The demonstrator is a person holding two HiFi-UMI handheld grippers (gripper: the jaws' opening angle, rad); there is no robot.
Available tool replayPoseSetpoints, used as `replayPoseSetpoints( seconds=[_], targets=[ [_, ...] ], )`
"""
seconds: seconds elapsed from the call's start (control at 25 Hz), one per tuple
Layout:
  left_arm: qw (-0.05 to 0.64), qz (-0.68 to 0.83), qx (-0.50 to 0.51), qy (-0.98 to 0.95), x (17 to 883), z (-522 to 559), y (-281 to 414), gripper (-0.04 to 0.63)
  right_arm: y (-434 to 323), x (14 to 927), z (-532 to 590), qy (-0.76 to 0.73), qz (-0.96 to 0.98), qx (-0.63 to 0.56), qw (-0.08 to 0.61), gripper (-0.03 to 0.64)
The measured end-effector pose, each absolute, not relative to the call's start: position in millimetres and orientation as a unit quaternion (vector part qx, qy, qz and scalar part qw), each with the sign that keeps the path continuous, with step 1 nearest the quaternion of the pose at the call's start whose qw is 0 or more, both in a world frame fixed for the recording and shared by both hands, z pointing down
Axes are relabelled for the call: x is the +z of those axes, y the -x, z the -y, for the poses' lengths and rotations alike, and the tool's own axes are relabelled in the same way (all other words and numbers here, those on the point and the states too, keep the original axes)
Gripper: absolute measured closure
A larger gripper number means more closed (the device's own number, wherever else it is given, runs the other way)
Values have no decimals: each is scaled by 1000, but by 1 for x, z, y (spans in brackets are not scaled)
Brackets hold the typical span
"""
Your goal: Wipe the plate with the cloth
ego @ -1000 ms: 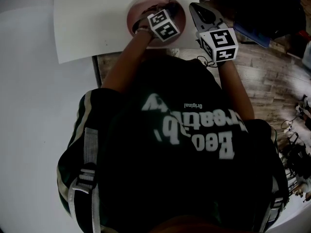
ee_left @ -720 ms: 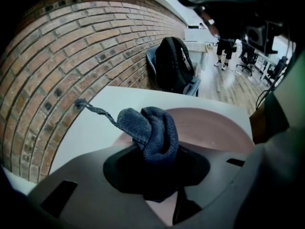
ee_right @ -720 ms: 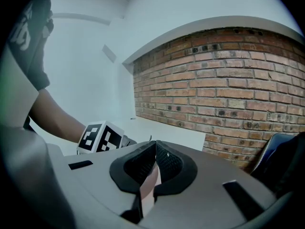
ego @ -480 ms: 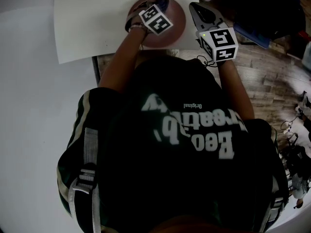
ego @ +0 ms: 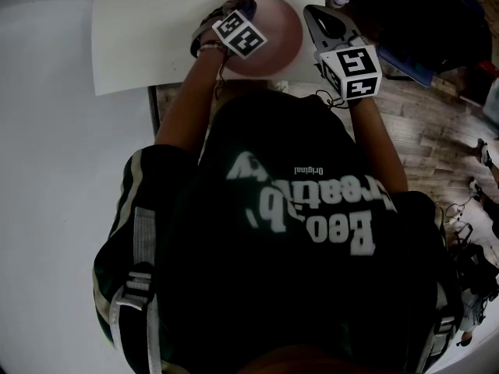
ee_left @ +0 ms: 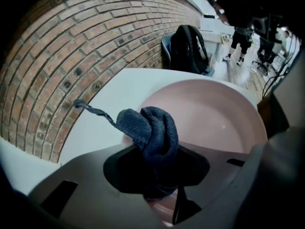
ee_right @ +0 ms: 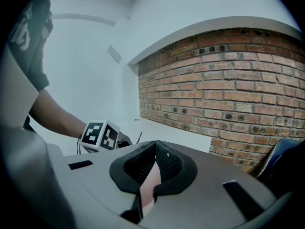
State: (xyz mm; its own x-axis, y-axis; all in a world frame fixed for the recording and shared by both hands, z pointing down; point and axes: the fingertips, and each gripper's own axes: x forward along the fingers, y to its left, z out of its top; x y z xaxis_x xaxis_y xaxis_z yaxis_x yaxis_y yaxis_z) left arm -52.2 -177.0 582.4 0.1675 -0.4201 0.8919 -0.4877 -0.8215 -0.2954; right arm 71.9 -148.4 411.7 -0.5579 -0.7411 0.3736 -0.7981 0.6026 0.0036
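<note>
On the white worktop [ego: 140, 37] sits the pink plate [ego: 279, 31]. My left hand-held gripper [ee_left: 153, 171] is squeezed tight on the blue cloth [ee_left: 152, 130], right over the plate's left side. My right hand-held gripper [ee_right: 153, 173] pinches the plate's rim.

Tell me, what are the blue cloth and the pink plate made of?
The cloth looks like knitted yarn: ribbed stitches show, and a loose strand trails off. The plate looks smooth, with a soft sheen and a tiny glint; it may be plastic or glazed ceramic, I cannot tell which.
</note>
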Motion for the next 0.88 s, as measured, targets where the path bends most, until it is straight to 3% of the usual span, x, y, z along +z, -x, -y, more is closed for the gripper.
replayPoseSetpoints(
  seconds=[0.88],
  targets=[
    [45,232,580,-779,586,101,78,460,-48,420,151,-414,889,84,176,620]
  ],
)
